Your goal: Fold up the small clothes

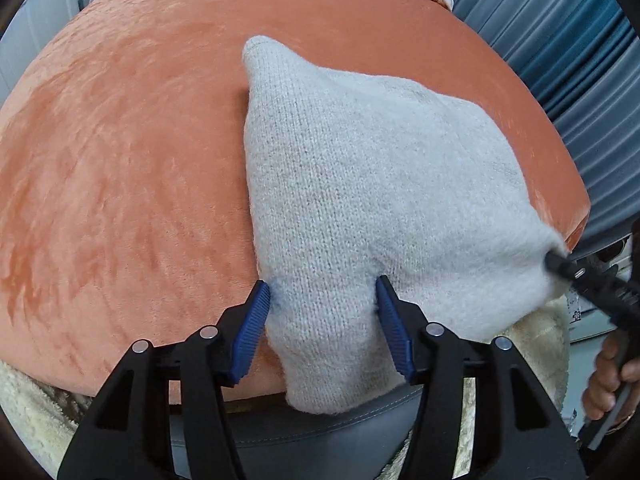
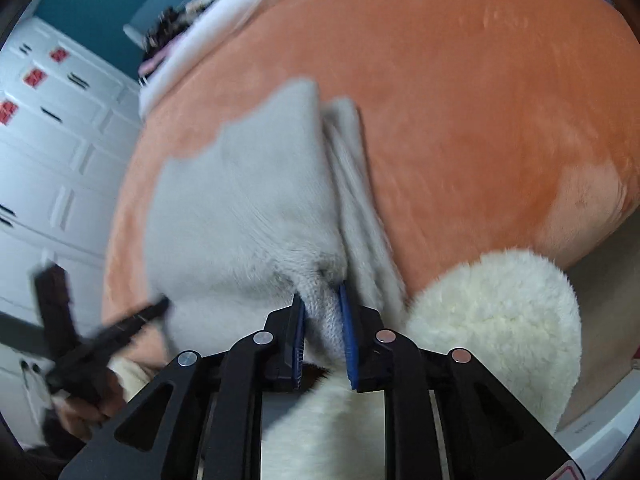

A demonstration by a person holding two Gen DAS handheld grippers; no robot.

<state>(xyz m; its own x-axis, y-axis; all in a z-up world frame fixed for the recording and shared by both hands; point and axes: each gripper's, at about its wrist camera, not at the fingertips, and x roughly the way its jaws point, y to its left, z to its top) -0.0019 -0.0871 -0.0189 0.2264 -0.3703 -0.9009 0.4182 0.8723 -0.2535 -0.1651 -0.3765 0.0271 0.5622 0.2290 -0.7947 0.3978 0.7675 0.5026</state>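
While pinched, knit garment overlies orange cushion.

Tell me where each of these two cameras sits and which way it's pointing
Left wrist: on the left gripper, looking down at the pale grey knitted garment on the orange plush surface; a hand shows.
Right wrist: on the right gripper, looking down, pads pinching the garment's bunched edge; the other hand is blurred.
Shared: garment, surface, the cream fleece cushion, and each other's gripper.

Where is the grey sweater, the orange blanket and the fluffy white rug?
Grey sweater (image 1: 360, 184), left wrist view, middle of the knit.
Orange blanket (image 1: 132, 168), left wrist view, bare part.
Fluffy white rug (image 2: 500, 320), right wrist view, its rounded end.
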